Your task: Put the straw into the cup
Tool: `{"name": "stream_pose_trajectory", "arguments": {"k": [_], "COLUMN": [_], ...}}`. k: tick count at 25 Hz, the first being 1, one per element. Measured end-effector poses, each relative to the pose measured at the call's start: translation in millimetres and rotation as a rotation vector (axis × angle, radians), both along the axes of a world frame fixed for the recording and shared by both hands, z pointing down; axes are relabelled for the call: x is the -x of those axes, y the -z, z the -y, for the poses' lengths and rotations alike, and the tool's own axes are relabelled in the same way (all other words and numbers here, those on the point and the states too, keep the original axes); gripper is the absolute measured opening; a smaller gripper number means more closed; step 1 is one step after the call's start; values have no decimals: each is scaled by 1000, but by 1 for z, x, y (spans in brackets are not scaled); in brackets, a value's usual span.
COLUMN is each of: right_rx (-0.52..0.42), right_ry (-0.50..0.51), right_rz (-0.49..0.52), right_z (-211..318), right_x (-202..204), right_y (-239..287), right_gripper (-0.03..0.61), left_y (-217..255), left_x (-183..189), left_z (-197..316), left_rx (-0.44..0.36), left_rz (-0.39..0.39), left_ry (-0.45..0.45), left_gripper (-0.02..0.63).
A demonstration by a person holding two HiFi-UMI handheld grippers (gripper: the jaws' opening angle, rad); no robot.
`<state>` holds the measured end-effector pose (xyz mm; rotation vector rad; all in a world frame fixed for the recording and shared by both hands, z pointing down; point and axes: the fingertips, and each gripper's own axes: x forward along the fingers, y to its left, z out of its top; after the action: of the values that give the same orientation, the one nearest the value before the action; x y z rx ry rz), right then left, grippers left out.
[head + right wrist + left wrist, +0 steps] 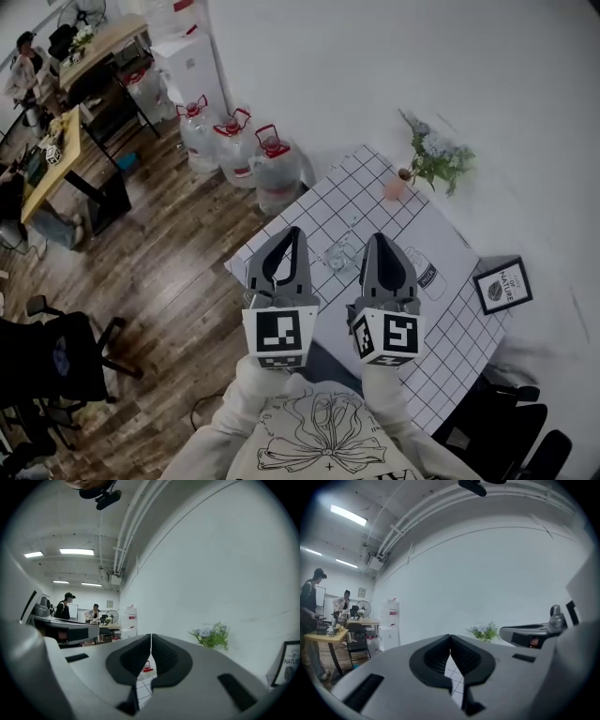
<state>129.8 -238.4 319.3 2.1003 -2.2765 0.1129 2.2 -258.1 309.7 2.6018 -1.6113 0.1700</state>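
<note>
Cup (pixel 338 254), a clear glass, stands in the head view toward the table's (pixel 361 187) corner by the water jugs (pixel 234 145), between the tips of the left gripper (pixel 296 232) and right gripper (pixel 380 238); the straw I cannot pick out.

The left gripper view shows its jaws clenched on nothing.

The right gripper view shows the same.

Best to find the straw first, release one claw, pinch high, then lower it upright.

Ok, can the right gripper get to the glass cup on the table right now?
Probably yes. The cup stands in the open just left of the right gripper, with nothing between them. Its jaws are shut, so they would have to open first.
</note>
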Motion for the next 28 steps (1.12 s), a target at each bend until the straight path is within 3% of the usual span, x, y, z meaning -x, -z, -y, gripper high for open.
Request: {"name": "stream_pose_trajectory", "arguments": {"k": [28], "right_rx": [-41], "right_ry": [-14], "right_rz": [11], "right_z": [-17], "right_x": [-4], "right_y": [17], "right_gripper": [3], "left_y": [15], "left_x": [-4], "left_z": [-16], "left_rx": [-34], "left_rz": [-4], "left_ry": [-8], "left_gripper": [5]}}
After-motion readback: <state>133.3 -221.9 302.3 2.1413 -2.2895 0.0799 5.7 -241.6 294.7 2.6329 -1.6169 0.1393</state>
